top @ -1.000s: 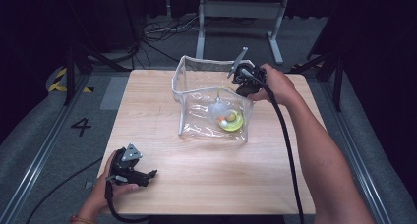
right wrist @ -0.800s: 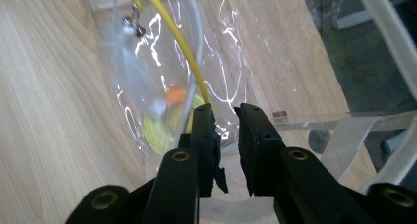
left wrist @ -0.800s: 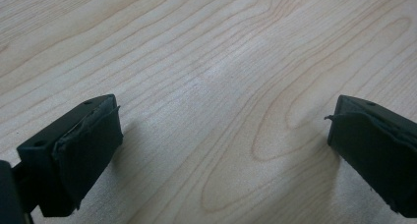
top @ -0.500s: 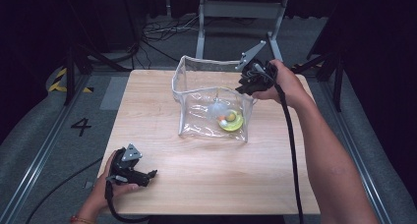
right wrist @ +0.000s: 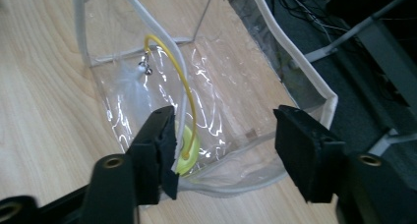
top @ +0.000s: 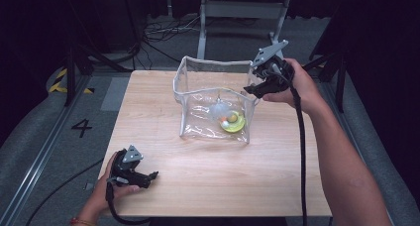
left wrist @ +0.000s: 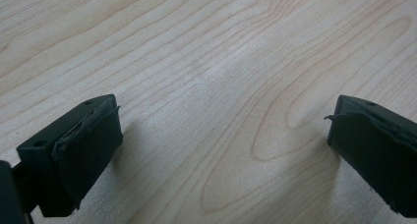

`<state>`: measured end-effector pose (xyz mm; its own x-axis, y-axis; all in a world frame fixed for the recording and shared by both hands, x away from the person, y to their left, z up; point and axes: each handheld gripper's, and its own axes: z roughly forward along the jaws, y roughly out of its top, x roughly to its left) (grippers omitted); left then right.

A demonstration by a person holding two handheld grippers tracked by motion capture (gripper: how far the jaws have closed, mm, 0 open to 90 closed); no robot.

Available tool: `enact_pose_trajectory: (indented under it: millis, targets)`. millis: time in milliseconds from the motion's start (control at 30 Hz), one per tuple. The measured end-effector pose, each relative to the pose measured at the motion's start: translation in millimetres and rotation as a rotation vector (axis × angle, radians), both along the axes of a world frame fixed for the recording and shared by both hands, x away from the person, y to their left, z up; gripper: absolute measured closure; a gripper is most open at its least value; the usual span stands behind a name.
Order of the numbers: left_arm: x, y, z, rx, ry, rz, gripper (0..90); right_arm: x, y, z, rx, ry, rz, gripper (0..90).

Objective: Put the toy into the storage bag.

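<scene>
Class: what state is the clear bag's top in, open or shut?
Open: the clear bag stands upright, its white rim spread wide.

Your high view looks forward and down from your side, taking in the whole table (top: 213, 186). Your left gripper view sits low and close over bare wood (left wrist: 211, 76) at the near left. Your right gripper view looks down into the clear bag (right wrist: 231, 106), shared with the high view (top: 213, 99).

Left claw (top: 148, 176) low, jaws wide, right claw (top: 250, 90) raised, seemingly open
</scene>
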<state>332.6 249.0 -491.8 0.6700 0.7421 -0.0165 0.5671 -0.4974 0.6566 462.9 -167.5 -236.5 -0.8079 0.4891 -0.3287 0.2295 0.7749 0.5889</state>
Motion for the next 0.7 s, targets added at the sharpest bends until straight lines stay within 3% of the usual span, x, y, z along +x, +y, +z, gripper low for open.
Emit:
enact_pose_trajectory:
  millis: [167,300,467,533,700]
  targets:
    - [-0.1,-0.2,-0.1,-0.002,0.002,0.002,0.2,-4.6,-7.8,0.3,0.014,-0.002,-0.012,32.1]
    - [-0.1,-0.1,-0.1,-0.002,0.002,0.002,0.2,-12.4,-19.1,1.1,0.056,-0.024,-0.032,25.9]
    - [-0.3,-0.2,0.0,0.000,0.000,0.005,0.2,-22.7,-33.6,-2.9,0.050,-0.047,-0.055,24.2]
    - [-0.1,-0.2,0.0,0.001,-0.003,0.005,0.2,-26.1,-40.7,-5.6,0.069,-0.054,-0.061,24.2]
    - [-0.6,-0.8,0.2,-0.001,0.005,0.011,0.2,-31.2,-51.2,-12.2,0.049,-0.071,-0.077,25.6]
